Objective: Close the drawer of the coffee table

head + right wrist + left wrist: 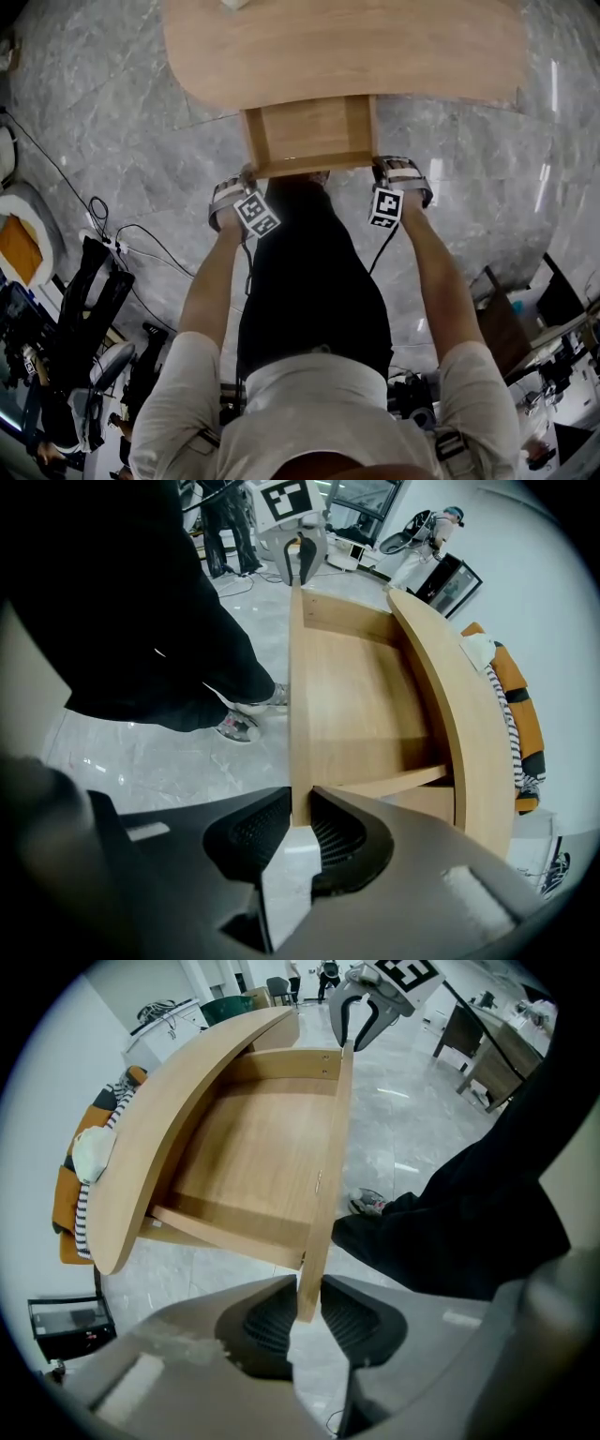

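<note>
I see the light wooden oval-topped coffee table [347,47] with its shallow wooden drawer [309,131] pulled out toward me. Both forearms [214,281] reach forward, grippers pointing steeply down. The left gripper [309,1312] pinches the drawer's front board at its left end, the right gripper [302,822] at its right end.

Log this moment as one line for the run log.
drawer: open | left gripper: clamped on drawer front | right gripper: clamped on drawer front | push: not yet done
</note>
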`<action>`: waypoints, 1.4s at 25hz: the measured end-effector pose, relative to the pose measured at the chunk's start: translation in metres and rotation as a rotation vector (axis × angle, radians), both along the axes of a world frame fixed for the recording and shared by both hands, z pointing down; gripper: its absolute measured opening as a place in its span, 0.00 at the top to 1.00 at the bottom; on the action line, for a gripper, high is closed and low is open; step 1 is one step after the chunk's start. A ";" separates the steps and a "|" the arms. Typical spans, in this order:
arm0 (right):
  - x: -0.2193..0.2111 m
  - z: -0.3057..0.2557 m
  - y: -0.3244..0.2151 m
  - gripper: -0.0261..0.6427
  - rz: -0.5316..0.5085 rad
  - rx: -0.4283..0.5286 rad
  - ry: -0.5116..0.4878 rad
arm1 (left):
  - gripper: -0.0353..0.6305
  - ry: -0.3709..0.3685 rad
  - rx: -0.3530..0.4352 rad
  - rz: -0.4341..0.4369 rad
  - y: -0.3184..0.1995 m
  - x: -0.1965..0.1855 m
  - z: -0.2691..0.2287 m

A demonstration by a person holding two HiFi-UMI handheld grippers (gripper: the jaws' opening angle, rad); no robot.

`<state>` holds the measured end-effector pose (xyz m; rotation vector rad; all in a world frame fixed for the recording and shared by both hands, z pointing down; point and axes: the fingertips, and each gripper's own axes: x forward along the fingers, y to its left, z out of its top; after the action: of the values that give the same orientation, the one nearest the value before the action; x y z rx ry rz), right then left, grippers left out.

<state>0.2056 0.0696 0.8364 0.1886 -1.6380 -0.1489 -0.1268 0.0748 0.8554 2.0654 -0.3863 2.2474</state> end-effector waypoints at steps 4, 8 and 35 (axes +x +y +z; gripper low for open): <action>0.000 0.000 -0.009 0.85 0.008 0.011 -0.001 | 0.79 0.004 0.008 0.007 -0.011 0.001 0.001; -0.001 0.000 -0.014 0.85 0.028 0.014 0.000 | 0.79 -0.001 0.007 0.000 -0.015 -0.001 -0.001; 0.000 -0.006 -0.054 0.84 0.051 0.058 0.018 | 0.79 -0.001 0.044 0.001 -0.054 0.000 -0.005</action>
<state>0.2058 0.0160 0.8308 0.2724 -1.6111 -0.1591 -0.1269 0.0209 0.8500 2.0854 -0.4395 2.2606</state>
